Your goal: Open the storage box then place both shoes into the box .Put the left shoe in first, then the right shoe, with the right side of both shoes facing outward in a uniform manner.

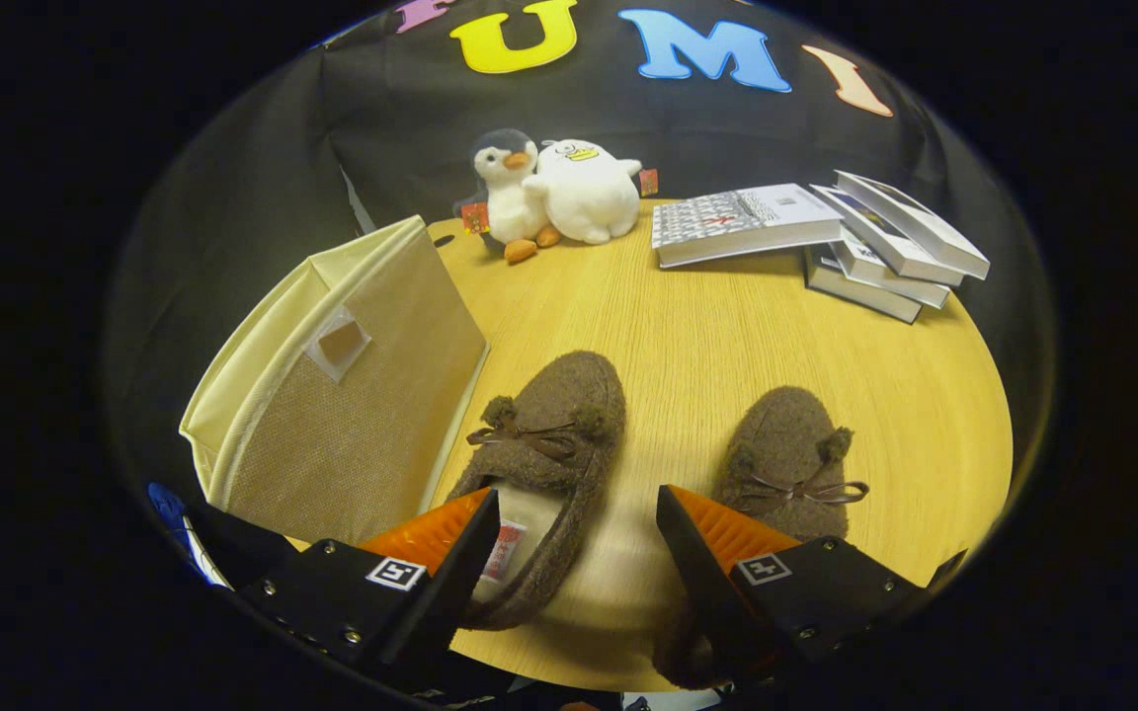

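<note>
Two fuzzy brown slippers with bows lie side by side on the round wooden table (707,326), toes pointing away from me. The left shoe (549,434) sits next to the beige fabric storage box (352,395), whose lid with a small label window is closed. The right shoe (786,454) lies apart to the right. My gripper (579,518) is open above the shoes' heels. One finger hangs over the left shoe's opening, the other over the right shoe's heel. The right wall of the left shoe and bare table lie between the fingers. Nothing is held.
Two plush toys, a penguin (508,193) and a white duck (584,193), sit at the table's far edge. A pile of books (826,237) lies at the far right. Bare wood stretches between the shoes and the toys.
</note>
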`<move>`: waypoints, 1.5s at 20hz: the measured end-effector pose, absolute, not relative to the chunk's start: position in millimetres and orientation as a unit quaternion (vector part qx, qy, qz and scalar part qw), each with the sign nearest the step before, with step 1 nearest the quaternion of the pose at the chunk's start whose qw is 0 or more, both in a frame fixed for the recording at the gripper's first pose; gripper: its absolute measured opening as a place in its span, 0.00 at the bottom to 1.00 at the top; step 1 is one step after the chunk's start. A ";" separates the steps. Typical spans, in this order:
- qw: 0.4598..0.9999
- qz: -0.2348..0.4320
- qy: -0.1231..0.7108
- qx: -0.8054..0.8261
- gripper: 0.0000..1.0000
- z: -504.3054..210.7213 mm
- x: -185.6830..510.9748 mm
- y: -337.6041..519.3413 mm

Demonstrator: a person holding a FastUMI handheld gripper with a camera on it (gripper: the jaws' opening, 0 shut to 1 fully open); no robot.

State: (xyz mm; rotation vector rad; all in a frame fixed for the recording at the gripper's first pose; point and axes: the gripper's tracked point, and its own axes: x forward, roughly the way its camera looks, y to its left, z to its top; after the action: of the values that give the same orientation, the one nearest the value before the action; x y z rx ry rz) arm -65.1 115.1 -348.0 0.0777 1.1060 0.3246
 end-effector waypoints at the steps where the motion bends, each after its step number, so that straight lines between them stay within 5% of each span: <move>1: 0.833 0.150 0.531 0.043 0.98 -353.4 -66.4 116.8; 7: 0.817 0.132 0.559 0.052 0.89 -371.9 -67.0 121.7; 8: 0.814 0.133 0.560 0.070 0.80 -374.8 -66.8 129.5; 9: 0.813 0.125 0.564 0.075 0.42 -375.0 -67.4 129.9; 10: 0.810 0.123 0.568 0.076 0.34 -375.7 -68.4 129.7; 14: 0.800 0.114 0.584 0.080 0.34 -374.2 -70.1 127.6; 16: 0.797 0.084 0.588 0.112 0.02 -377.6 -67.3 126.7; 30: 0.793 0.071 0.559 0.232 0.00 -295.7 -45.4 129.2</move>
State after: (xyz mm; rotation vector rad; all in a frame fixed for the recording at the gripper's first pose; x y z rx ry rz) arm -45.4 129.2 -295.7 0.4980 1.2010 0.1535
